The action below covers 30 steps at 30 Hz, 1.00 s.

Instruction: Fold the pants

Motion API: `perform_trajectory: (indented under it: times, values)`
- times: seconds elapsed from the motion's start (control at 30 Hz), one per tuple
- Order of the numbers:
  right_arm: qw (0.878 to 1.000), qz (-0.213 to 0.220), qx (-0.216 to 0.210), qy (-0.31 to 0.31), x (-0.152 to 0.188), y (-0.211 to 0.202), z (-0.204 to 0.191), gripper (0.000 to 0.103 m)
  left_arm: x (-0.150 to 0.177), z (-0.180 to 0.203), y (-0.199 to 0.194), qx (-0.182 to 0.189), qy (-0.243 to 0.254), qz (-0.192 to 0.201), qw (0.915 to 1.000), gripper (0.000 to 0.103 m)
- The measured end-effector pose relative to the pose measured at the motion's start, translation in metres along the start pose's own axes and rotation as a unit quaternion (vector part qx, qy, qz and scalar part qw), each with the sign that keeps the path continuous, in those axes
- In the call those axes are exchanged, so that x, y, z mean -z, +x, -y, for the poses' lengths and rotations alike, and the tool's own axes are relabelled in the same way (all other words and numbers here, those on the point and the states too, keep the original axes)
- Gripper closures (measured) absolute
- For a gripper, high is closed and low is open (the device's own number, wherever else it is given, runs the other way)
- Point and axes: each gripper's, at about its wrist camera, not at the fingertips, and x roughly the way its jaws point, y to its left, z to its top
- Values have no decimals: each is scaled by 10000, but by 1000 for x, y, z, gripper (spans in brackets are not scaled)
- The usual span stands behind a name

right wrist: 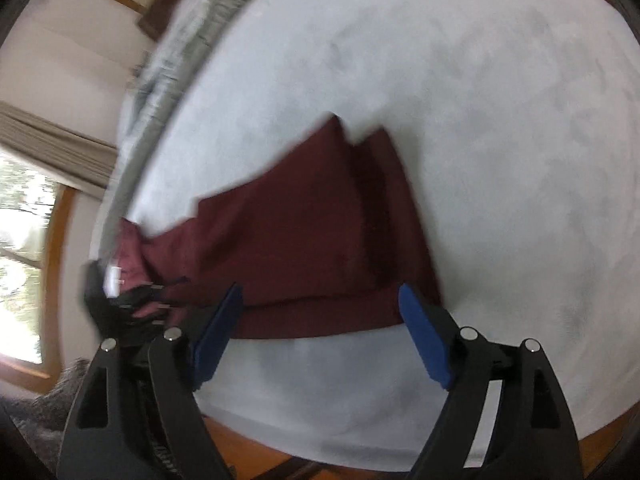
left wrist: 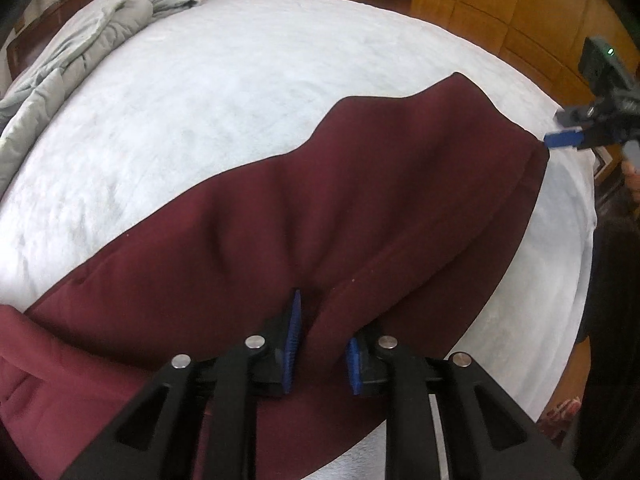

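Dark maroon pants [left wrist: 360, 208] lie across a white bed [left wrist: 224, 92], folded lengthwise. My left gripper [left wrist: 320, 336] is shut on a bunched fold of the pants near their near edge. In the left wrist view my right gripper [left wrist: 562, 139] sits at the far right, its blue pad just off the pants' far corner. In the blurred right wrist view my right gripper [right wrist: 320, 328] is open and empty above the near edge of the pants [right wrist: 304, 240]. The left gripper [right wrist: 120, 300] shows at the pants' left end.
A crumpled grey duvet [left wrist: 68, 60] lies along the bed's far left side. Wooden cabinets [left wrist: 500, 4] stand behind the bed. A window with a curtain [right wrist: 32, 168] is at the left. Wooden floor [right wrist: 260, 452] shows beyond the bed's near edge.
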Motion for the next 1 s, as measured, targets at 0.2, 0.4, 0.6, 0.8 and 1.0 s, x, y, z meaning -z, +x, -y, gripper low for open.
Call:
perform_trajectory:
  times: [0.2, 0.4, 0.6, 0.8, 1.0]
  values:
    - [9991, -119, -282, 278, -8, 26, -1, 57, 3, -11, -4, -44, -258, -43, 9996, 81]
    - [9988, 242, -425, 10, -7, 8, -19, 83, -5, -15, -15, 29, -507, -22, 9987, 80]
    - [9977, 673, -16, -77, 11, -34, -31, 83, -10, 5, -49, 77, -320, 320, 9989, 80]
    - [9976, -135, 437, 523, 21, 28, 2, 80, 7, 14, -8, -160, -294, -47, 9994, 79]
    - [9946, 128, 1005, 236, 27, 10, -24, 47, 7, 10, -26, 132, -615, -16, 9980, 30]
